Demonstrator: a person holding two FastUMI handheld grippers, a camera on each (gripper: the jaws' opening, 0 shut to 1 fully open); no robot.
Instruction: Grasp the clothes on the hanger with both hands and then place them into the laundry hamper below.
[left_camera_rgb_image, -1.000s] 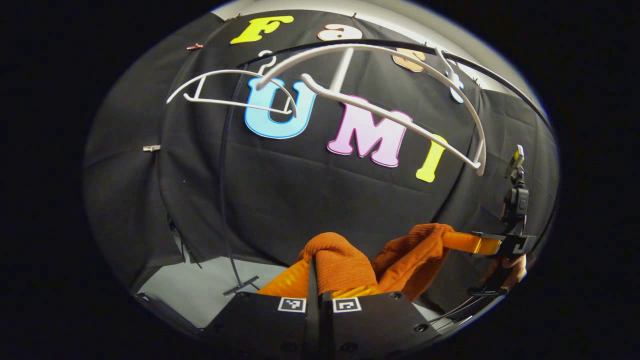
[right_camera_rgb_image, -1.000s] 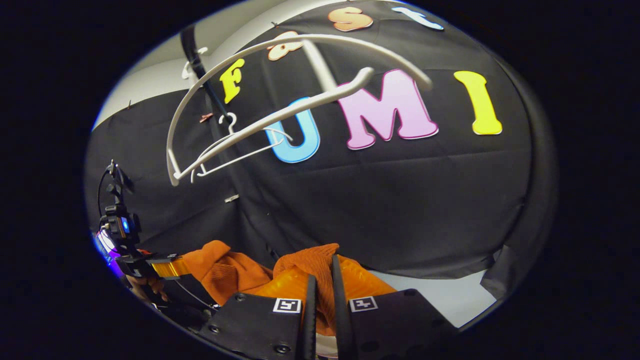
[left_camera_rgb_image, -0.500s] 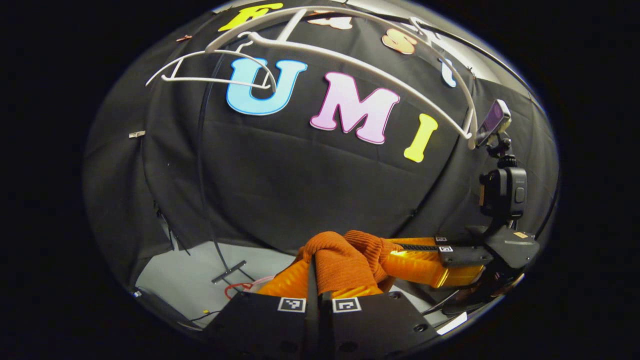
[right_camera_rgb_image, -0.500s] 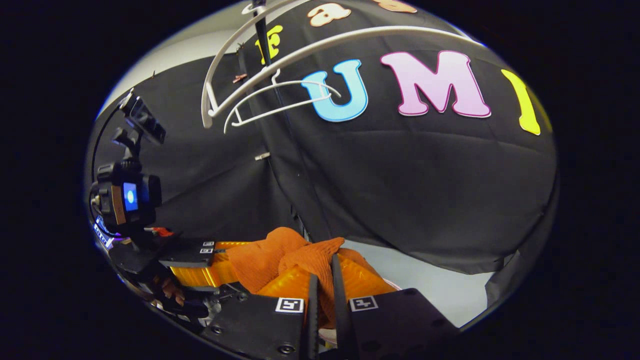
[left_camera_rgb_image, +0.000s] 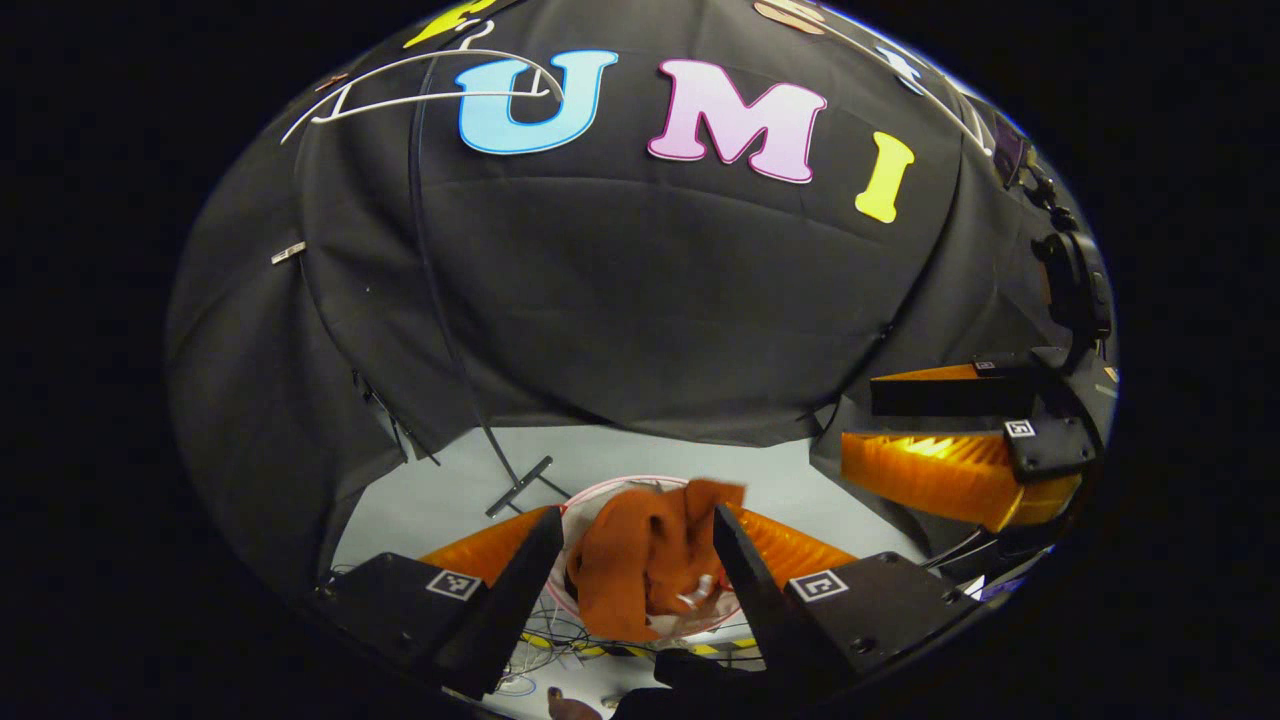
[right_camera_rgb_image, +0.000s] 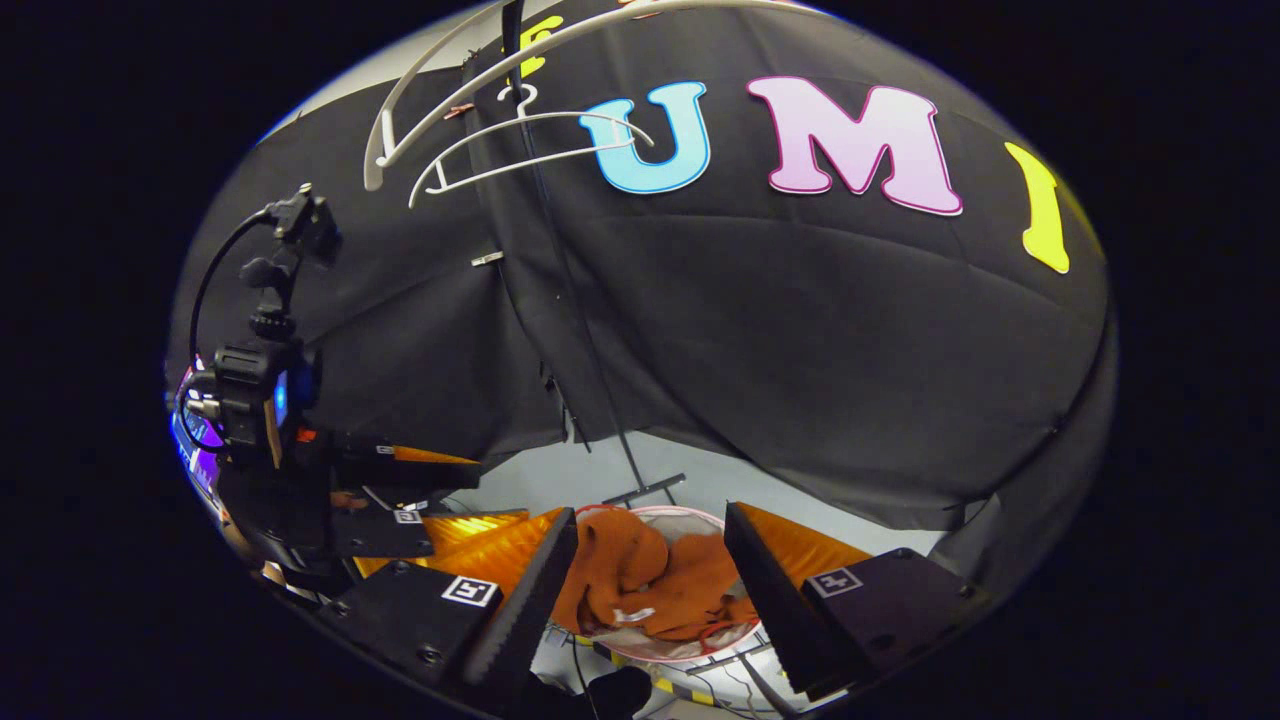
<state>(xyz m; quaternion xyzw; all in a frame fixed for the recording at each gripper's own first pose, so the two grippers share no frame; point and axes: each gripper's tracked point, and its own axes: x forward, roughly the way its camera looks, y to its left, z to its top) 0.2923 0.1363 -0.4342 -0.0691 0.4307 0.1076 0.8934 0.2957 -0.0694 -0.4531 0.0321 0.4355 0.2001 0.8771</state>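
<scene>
Both grippers have let go of the orange garment since half a second ago: then each one pinched a fold of it, and now it lies down in the hamper. In the left gripper view, the left gripper (left_camera_rgb_image: 628, 560) has its two fingers spread wide apart, with nothing between them, and it looks downward over the laundry hamper (left_camera_rgb_image: 600, 487). The orange garment (left_camera_rgb_image: 640, 565) is seen through the gap between the fingers, crumpled inside the round pale rim of the hamper, which stands on the light floor (left_camera_rgb_image: 430, 490).

At the right side of the same view the right gripper (left_camera_rgb_image: 950, 440) shows farther off, its fingers also parted, with its camera mount above it.

In the right gripper view, the right gripper (right_camera_rgb_image: 650, 585) is spread open in the same way, tilted down toward the hamper (right_camera_rgb_image: 690, 516), and the garment (right_camera_rgb_image: 650, 585) lies bunched inside it, with a small white tag showing on the cloth. The left gripper (right_camera_rgb_image: 430, 495) is at the left of this view, near the hamper, with its camera mount standing above; the hand that holds it is mostly hidden in the dark.

Two white hangers (right_camera_rgb_image: 520, 135) hang bare at the top of the right gripper view, in front of the black cloth wall (right_camera_rgb_image: 800, 340). A thin black pole (right_camera_rgb_image: 580, 340) runs down to a foot on the floor just behind the hamper.
</scene>
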